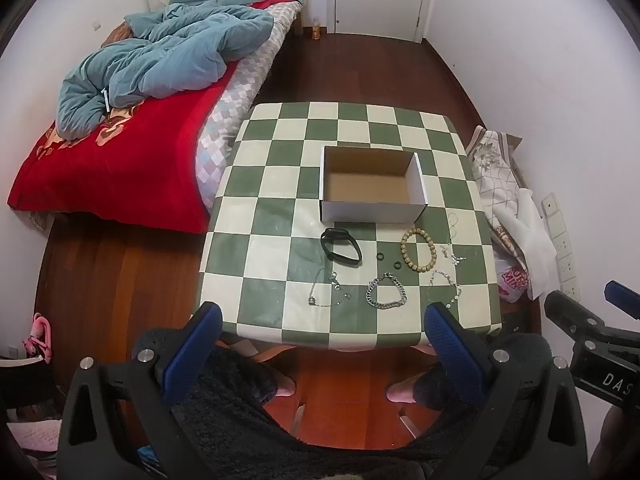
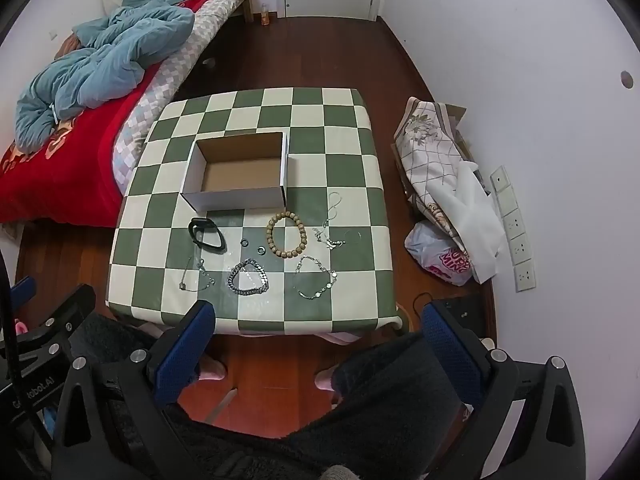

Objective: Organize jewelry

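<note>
- Now I hold both the left gripper [image 1: 322, 338] and the right gripper [image 2: 318, 338] wide open, gripping nothing, before the table [image 1: 280, 216].
- Bracelets [image 1: 387, 291] and rings [image 1: 380, 257] lie in front of the open box [image 1: 372, 210].

We count one open cardboard box [image 1: 372, 184] on the one checkered table [image 1: 280, 200]. In front of it we see one black wristband [image 1: 341, 247], two small dark rings [image 1: 380, 257] [image 1: 397, 265], one wooden bead bracelet [image 1: 417, 247] and one heavy silver chain bracelet [image 1: 386, 291]. We also make out three thin silver chains: one at the left [image 1: 326, 290], one at the right front [image 1: 446, 288] and one beside the beads [image 1: 452, 240].
</note>
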`<state>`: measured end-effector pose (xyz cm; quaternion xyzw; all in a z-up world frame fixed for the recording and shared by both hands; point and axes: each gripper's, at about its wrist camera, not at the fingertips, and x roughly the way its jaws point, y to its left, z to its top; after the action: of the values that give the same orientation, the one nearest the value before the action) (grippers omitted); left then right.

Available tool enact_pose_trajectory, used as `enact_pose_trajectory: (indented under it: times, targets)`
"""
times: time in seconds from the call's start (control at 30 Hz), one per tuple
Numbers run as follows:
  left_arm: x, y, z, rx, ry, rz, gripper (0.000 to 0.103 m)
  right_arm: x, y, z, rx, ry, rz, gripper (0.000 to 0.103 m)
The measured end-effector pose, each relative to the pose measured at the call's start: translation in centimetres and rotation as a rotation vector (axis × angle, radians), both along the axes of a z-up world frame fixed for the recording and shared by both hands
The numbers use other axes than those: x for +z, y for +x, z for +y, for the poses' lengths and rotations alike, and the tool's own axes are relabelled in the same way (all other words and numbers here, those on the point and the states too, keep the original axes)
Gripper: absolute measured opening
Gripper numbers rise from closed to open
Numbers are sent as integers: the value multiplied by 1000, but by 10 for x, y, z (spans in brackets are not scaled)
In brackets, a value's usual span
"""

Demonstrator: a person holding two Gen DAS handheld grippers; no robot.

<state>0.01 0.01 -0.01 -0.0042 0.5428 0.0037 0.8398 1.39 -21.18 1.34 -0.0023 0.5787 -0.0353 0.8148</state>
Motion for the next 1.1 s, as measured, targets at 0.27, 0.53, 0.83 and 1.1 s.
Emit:
enact_pose_trajectory:
  times: [0.27, 0.53, 0.83, 1.1]
  targets:
    - [1, 1, -2, 0, -5, -9, 103, 2, 0, -2, 2, 2, 0, 103]
    - [8, 1, -5, -5, -8, -13, 103, 5, 0, -1, 1, -6, -2, 103]
    - [11, 1, -3, -5, -9, -19, 103, 5, -4, 0, 1, -3, -5, 103]
    - [18, 1, -2, -5, -12, -31, 103, 16, -2, -4, 4, -6, -10, 103]
